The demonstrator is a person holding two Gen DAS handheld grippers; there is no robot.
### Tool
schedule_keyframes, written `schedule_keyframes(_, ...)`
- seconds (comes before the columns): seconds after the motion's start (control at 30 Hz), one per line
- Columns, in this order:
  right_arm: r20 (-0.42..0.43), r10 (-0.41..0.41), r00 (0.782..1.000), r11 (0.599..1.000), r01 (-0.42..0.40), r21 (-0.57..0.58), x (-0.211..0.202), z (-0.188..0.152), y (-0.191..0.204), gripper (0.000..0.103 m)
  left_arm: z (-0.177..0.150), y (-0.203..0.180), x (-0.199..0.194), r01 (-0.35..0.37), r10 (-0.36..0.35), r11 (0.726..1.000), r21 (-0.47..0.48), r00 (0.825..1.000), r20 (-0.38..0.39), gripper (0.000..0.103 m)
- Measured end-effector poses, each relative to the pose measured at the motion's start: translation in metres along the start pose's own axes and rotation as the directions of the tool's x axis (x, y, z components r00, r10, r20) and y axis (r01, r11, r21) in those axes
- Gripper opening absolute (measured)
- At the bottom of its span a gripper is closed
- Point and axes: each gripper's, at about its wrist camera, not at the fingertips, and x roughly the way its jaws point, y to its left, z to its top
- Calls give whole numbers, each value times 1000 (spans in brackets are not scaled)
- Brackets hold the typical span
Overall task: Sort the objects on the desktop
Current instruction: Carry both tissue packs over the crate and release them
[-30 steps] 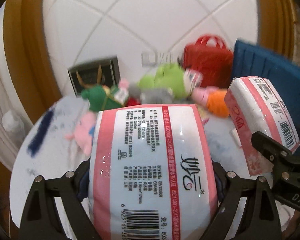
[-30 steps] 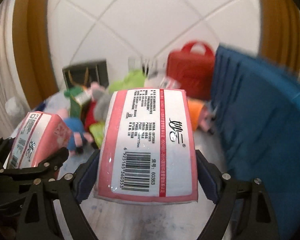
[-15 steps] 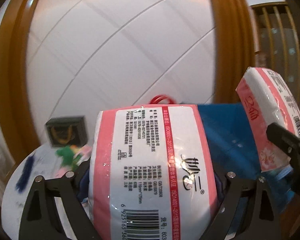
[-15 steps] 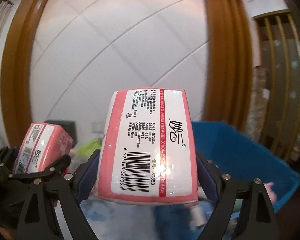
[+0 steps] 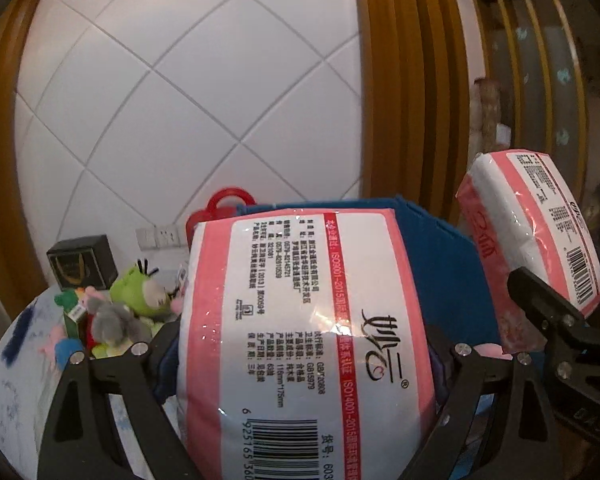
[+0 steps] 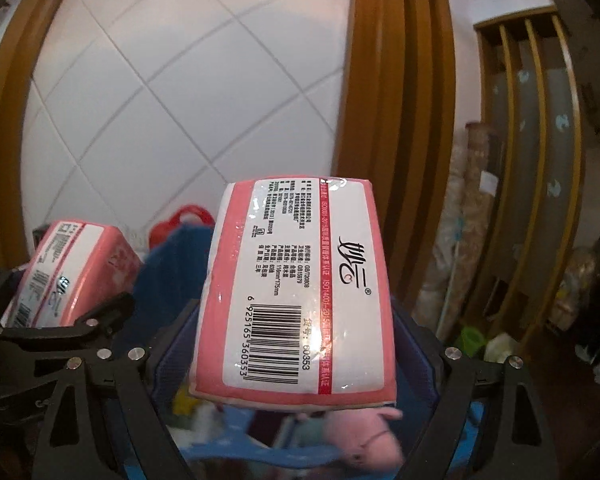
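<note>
Tissue pack (image 6: pixel 296 292) in right gripper (image 6: pixel 296 360): barcode 6925165360353, ISO14001-2015.

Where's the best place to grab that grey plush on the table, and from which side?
Take the grey plush across its rounded body, coming from above. It lies on top of the toy pile beside the green plush, so its sides are crowded; soft stuffing should squeeze easily.

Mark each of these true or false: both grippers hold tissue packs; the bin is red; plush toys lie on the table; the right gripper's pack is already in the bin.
Both grippers hold tissue packs: true, the left gripper and the right gripper each clamp one.
The bin is red: false, the bin is blue.
Plush toys lie on the table: true.
The right gripper's pack is already in the bin: false, it is held above it.
</note>
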Motion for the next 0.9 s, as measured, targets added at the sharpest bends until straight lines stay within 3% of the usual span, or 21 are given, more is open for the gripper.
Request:
schedule_keyframes(0.2, -67, 48, 997, 999, -48, 7, 32, -18, -38, 89, -12, -41, 16, -65, 67, 998, 26, 996, -63, 91)
schedule_keyframes(0.57, -93, 145, 985, 989, -145, 9, 55, -28, -46, 90, -9, -50, 35, -127, 128, 992, 17, 983, -132, 92)
schedule_keyframes(0.7, -80, 152, 985, 988, -151, 18, 53, -29, -48, 103, -11, -52, 36, -141, 143, 990, 24, 980, -141, 93)
schedule_keyframes(0.9, -67, 158, 985, 987, -156, 37, 44, -28, -57, 103, -9, -56, 27, -136, 138, 990, 26, 982, -128, 93)
